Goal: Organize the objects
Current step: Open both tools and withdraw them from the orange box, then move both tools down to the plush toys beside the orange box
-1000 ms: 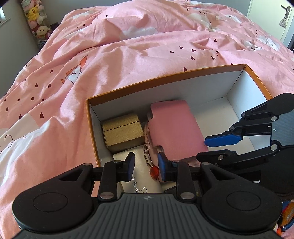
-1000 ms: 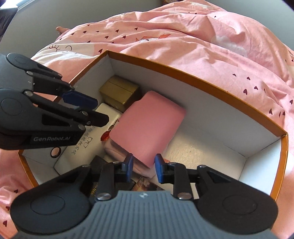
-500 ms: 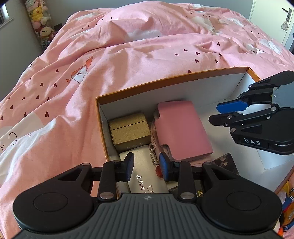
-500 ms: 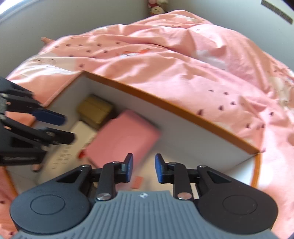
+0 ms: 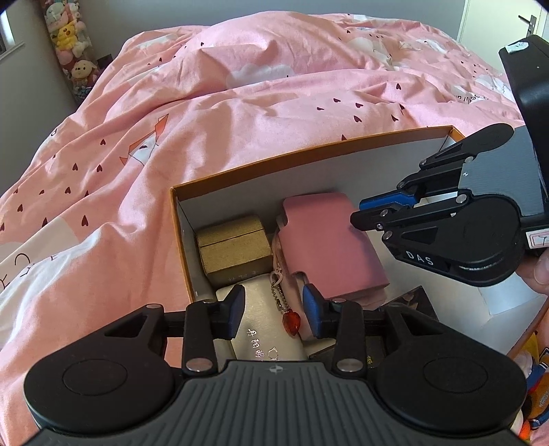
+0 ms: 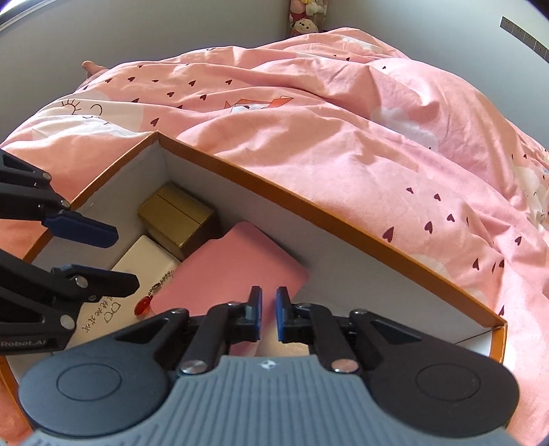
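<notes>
An orange-rimmed cardboard box (image 5: 308, 151) with white walls lies on the bed; it also shows in the right wrist view (image 6: 343, 223). Inside lie a gold box (image 5: 233, 248), a pink case (image 5: 329, 247), a cream case with writing (image 5: 264, 329) and a red heart charm on a chain (image 5: 291, 322). My left gripper (image 5: 273, 310) is open and empty, above the cream case and charm. My right gripper (image 6: 268, 317) has its jaws narrowly apart with nothing between them, above the pink case (image 6: 233, 274). It shows at the right of the left wrist view (image 5: 374, 214).
A pink heart-print duvet (image 5: 240, 103) covers the bed all around the box. Plush toys (image 5: 68, 34) stand by the wall at the far left. A dark printed item (image 5: 411, 298) lies in the box near the front. A door (image 5: 514, 20) is at the far right.
Both grippers have lifted and pulled back from the box's contents. The right gripper's jaws have closed to a narrower gap. The objects in the box have not moved.
</notes>
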{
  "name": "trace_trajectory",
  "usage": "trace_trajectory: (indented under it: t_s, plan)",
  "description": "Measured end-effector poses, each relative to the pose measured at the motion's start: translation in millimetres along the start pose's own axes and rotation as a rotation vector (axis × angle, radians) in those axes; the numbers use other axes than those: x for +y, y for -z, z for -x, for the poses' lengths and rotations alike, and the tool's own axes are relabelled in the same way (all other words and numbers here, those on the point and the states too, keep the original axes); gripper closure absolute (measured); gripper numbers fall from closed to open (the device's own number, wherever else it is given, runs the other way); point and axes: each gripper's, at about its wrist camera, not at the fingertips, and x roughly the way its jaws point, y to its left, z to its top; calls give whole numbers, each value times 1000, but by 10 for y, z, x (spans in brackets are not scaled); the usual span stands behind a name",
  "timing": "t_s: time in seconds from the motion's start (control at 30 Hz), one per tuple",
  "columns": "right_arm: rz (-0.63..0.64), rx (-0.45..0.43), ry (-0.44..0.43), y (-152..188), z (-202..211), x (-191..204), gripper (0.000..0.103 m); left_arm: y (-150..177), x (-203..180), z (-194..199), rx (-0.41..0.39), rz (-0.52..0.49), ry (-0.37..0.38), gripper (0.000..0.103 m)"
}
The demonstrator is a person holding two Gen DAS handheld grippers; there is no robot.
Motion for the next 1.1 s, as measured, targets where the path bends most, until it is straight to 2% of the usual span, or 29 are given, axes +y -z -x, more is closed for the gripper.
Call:
trace_trajectory:
  t_s: [0.17, 0.27, 0.3, 0.4, 0.5, 0.67, 0.7, 0.83, 0.97, 1.1]
  plan:
    - [31, 49, 104, 55, -62, -51, 94, -11, -37, 58, -33, -9, -31, 57]
    - [38, 54, 78, 67, -134, -38, 95, -20, -47, 70, -44, -13, -57, 57]
    - [40, 48, 67, 63, -137, -22, 100, -17, -44, 74, -44, -10, -57, 57]
    - [39, 16, 27, 26, -108, 27, 100, 5, -24, 91, -39, 2, -44, 57]
    - [36, 14, 29, -5, -83, 49, 99, 38, -8, 136, -46, 16, -39, 57]
    - [-3, -20, 23, 90, 185, 11, 97, 132, -11, 339, -77, 64, 24, 56]
    - [-7, -35, 23, 127, 283, 16, 94, 157, -35, 403, -84, 70, 45, 56]
    - [-44, -107, 19, 337, 749, 44, 61, 280, -189, 646, -116, 72, 112, 52]
    - [-109, -181, 2, 648, 1218, 94, 60, 471, -417, 865, -147, 42, 159, 52]
    - [-178, -226, 10, 1052, 1551, 168, 59, 704, -595, 939, -132, 63, 220, 52]
